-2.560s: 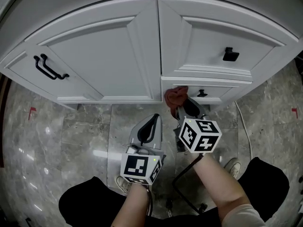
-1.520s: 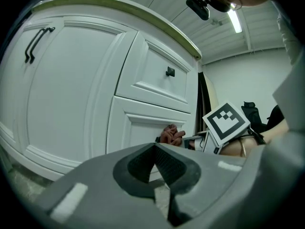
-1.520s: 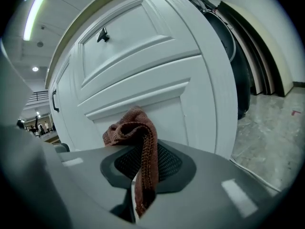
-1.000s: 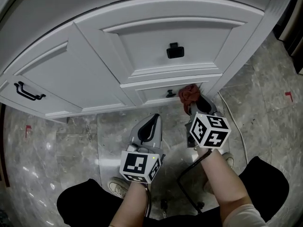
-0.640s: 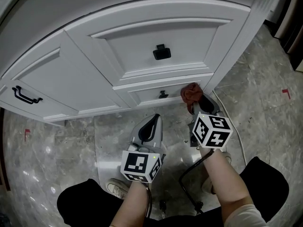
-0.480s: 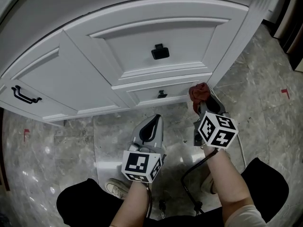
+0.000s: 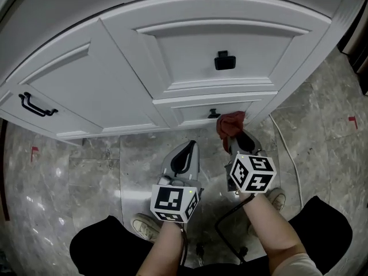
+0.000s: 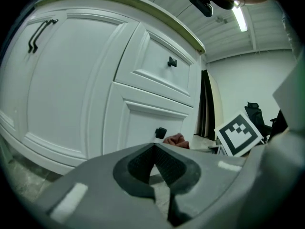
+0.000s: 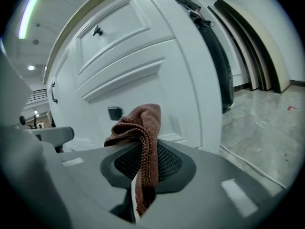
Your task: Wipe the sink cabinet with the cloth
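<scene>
Right, the brown cloth point(image 9: 138, 128) is pinched in the right claw point(image 7: 233, 135), jaws clamped on it, one bunched end standing above the tips and a tail hanging down between the pads. In the head view it sits just right of centre, up against the lower drawer point(image 7: 192, 114) of the white sink cabinet point(image 7: 172, 56), just to the right of that drawer's small black knob point(image 7: 214, 114). Whether the fabric is actually pressing on the paint, I cannot tell from here.

Above it, the bigger drawer carries a square black pull point(image 7: 224, 60). Over at the left edge of the frame, a cabinet door shows a long black bar handle point(image 7: 37, 105).

The left claw point(image 7: 188, 147) hangs lower and left of the cloth, pointed at the cabinet's foot, jaws drawn together with nothing between them, well apart from the woodwork.

Below everything, a grey marble floor point(image 7: 92, 171). A pale cable point(image 7: 284, 148) curls along it at right, running past a light-coloured shoe point(image 7: 280, 199) beside the right forearm.
</scene>
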`<state>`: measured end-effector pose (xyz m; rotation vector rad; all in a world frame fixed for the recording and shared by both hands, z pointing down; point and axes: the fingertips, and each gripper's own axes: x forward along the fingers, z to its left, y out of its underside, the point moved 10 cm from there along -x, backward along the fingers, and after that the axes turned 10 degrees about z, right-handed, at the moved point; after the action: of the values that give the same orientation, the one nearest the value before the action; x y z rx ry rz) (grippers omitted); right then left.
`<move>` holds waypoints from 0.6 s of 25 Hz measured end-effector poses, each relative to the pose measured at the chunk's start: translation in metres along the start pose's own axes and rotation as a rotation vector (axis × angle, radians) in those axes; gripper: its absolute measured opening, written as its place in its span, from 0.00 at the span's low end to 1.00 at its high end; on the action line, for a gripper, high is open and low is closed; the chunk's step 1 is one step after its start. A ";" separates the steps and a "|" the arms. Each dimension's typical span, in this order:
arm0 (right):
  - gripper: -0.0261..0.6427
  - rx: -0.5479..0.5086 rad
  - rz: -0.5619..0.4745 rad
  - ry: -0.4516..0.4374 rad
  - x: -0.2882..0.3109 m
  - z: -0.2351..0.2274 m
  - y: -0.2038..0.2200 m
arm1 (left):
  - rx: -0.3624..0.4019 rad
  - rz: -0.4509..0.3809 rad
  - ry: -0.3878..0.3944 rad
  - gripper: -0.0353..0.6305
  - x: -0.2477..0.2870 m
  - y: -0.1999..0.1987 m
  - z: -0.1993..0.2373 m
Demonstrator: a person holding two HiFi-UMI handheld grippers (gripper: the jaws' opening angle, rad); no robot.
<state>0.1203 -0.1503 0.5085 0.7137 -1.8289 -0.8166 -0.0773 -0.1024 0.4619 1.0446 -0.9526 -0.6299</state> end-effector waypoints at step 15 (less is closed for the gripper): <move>0.17 -0.057 0.028 -0.247 0.079 0.129 0.019 | -0.092 -0.012 -0.168 0.05 -0.043 0.013 0.075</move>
<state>-0.0295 -0.1717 0.5265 0.5689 -2.0218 -0.9693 -0.1636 -0.0948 0.4730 0.9263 -1.0541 -0.7736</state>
